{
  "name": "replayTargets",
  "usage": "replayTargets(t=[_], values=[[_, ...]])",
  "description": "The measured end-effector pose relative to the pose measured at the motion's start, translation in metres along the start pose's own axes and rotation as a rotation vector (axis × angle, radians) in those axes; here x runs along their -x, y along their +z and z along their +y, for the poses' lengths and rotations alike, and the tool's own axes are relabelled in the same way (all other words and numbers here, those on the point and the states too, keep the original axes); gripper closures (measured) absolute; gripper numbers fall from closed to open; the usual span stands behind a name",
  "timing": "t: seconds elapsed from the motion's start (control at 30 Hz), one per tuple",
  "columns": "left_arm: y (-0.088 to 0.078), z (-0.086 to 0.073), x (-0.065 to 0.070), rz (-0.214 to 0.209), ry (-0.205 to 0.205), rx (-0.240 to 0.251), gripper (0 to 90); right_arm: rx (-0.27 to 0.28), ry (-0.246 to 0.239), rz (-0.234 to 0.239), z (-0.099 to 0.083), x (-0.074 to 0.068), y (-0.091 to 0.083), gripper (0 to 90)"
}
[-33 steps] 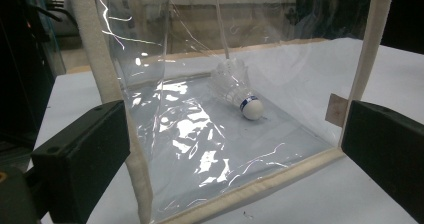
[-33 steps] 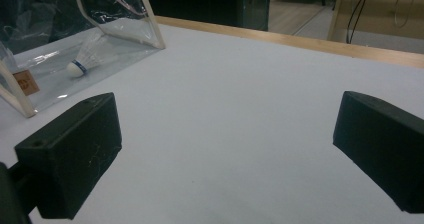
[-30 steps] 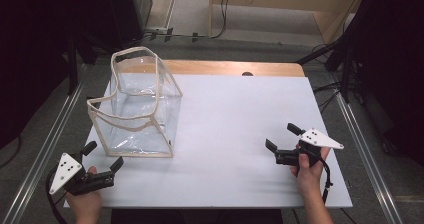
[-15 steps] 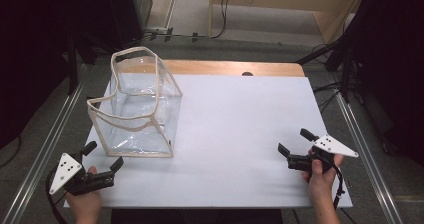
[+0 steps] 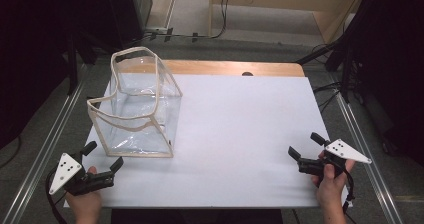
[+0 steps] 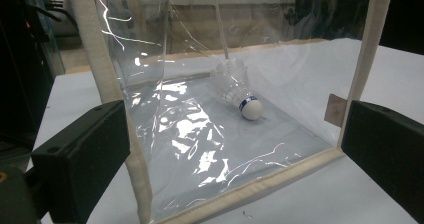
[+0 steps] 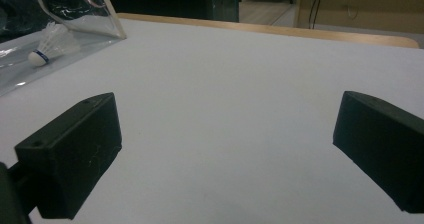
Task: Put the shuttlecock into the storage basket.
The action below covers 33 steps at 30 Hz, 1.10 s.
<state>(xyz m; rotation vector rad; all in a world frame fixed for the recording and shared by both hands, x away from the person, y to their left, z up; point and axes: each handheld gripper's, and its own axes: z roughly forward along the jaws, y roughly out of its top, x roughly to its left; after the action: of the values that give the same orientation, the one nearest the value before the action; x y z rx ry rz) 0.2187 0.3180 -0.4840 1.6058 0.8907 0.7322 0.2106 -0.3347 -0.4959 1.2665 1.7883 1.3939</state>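
Inventory on the white table top (image 5: pixel 235 129): one clear plastic bag (image 5: pixel 137 109) with cream fabric trim, one shuttlecock (image 6: pixel 237 88), two handheld grippers.

The bag stands upright on the left half of the table, mouth facing up, its trimmed rim sagging and uneven. The shuttlecock lies on its side on the floor of the bag, white feather skirt toward the back, cork nose with a blue band toward the left gripper's camera. In the right gripper view the same shuttlecock (image 7: pixel 47 46) is seen through the bag wall at the far left.

Left gripper (image 5: pixel 102 159): held in the person's left hand at the near left corner of the table, just in front of the bag's near bottom edge. Jaws stand wide apart and hold nothing. In the left gripper view the two black jaws frame the near face of the bag; whether they touch it cannot be told.

Right gripper (image 5: pixel 306 149): held in the person's right hand near the right edge of the table, well apart from the bag. Jaws stand wide apart, nothing between them, over bare white surface.
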Motion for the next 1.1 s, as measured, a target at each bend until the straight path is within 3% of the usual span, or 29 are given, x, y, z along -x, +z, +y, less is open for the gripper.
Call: replayTargets(t=[0.6,0.77,1.1], values=[[0.0,0.0,0.0,0.001,-0.001,0.001,0.0,0.014,0.025,-0.064,-0.011,0.02,-0.016,0.0],[0.0,0.0,-0.001,0.001,0.0,0.002,0.0,0.038,0.062,-0.051,-0.013,0.026,-0.021,0.0],[0.0,0.0,-0.001,0.0,-0.004,0.006,0.0,0.044,0.074,-0.054,-0.015,0.027,-0.022,0.0]])
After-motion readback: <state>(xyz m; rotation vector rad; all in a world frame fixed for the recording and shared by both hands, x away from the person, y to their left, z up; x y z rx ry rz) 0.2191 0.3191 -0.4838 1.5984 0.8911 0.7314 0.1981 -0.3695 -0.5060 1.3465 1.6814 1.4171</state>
